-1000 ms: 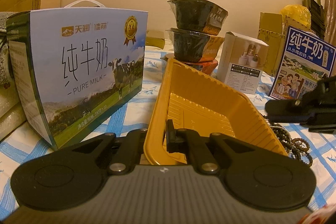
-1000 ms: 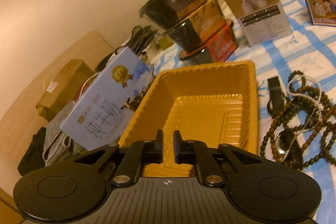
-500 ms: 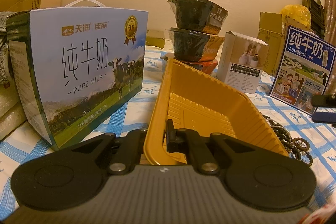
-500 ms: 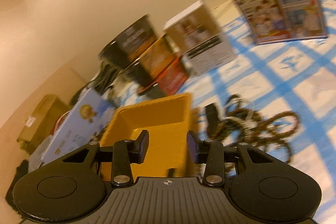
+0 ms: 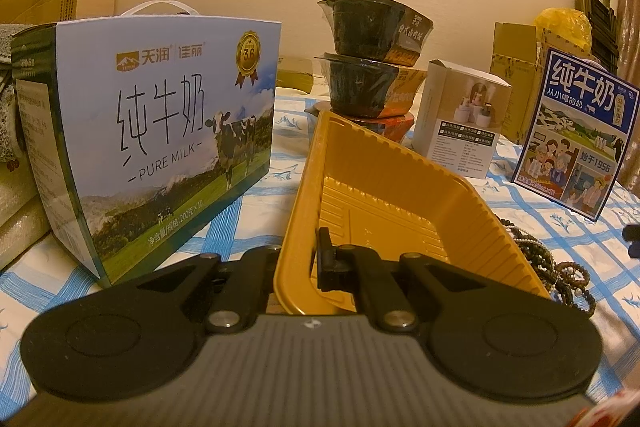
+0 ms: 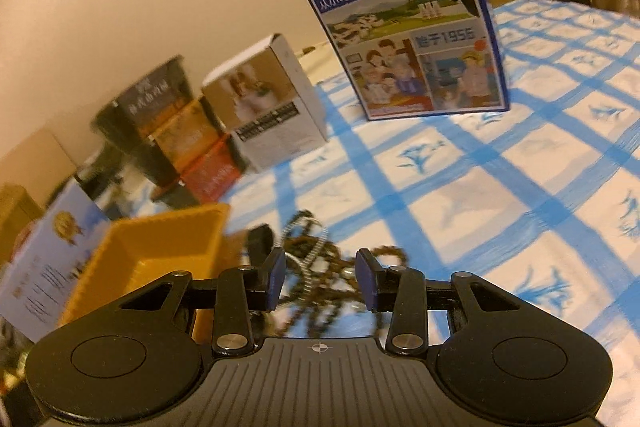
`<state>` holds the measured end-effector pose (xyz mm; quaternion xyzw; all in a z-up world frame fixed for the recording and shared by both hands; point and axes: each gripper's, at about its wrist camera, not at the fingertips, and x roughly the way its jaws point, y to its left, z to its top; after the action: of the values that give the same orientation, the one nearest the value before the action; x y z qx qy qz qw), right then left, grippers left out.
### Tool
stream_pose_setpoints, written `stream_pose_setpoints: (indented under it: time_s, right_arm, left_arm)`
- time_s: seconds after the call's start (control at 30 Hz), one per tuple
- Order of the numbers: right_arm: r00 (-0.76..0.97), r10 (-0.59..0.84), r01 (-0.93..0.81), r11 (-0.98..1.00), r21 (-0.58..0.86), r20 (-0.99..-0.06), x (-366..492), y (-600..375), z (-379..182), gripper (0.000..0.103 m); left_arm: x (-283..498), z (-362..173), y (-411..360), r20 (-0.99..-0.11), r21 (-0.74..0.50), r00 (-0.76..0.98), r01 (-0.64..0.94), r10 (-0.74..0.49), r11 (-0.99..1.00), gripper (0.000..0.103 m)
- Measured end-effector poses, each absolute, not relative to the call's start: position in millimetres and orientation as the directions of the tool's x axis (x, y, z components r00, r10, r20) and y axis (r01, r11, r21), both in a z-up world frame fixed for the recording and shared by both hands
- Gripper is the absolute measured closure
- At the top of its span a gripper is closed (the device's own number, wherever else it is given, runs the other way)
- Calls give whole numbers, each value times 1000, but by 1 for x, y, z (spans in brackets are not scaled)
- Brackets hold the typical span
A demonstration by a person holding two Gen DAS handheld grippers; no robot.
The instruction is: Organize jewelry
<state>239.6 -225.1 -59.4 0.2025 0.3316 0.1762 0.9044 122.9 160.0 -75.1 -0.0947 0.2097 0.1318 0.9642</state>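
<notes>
A yellow plastic tray (image 5: 384, 195) lies on the blue-checked cloth. My left gripper (image 5: 298, 259) is shut on the tray's near rim, one finger inside and one outside. A pile of dark bead necklaces and a silver chain (image 5: 560, 267) lies right of the tray. In the right wrist view the tray (image 6: 152, 251) is at the left and the bead pile (image 6: 320, 267) lies just ahead. My right gripper (image 6: 320, 281) is open and empty, with the beads seen between its fingers. A small black object (image 6: 260, 243) lies between tray and beads.
A large milk carton with a handle (image 5: 160, 139) stands left of the tray. Stacked black noodle bowls (image 5: 372, 63) and a white box (image 5: 460, 123) stand behind it. A blue milk box (image 5: 576, 135) stands at the right, also in the right wrist view (image 6: 400, 19).
My right gripper has swung right from over the tray to the bead pile and has opened. My left gripper has stayed shut on the tray rim.
</notes>
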Motion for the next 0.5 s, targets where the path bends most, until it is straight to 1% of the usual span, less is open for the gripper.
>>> stream_pose_setpoints:
  time_s: [0.23, 0.4, 0.5]
  right_arm:
    - [703, 399, -240, 912, 331, -589, 235, -207, -75, 63]
    - [691, 393, -288, 919, 268, -606, 247, -194, -86, 69]
    - [684, 384, -303, 923, 238, -620, 259, -188, -92, 69]
  left_arm:
    - [123, -74, 160, -430, -126, 877, -294, 215, 948, 98]
    - [124, -73, 160, -429, -122, 877, -291, 214, 949, 98]
    - [124, -73, 160, -429, -120, 877, -291, 215, 949, 98]
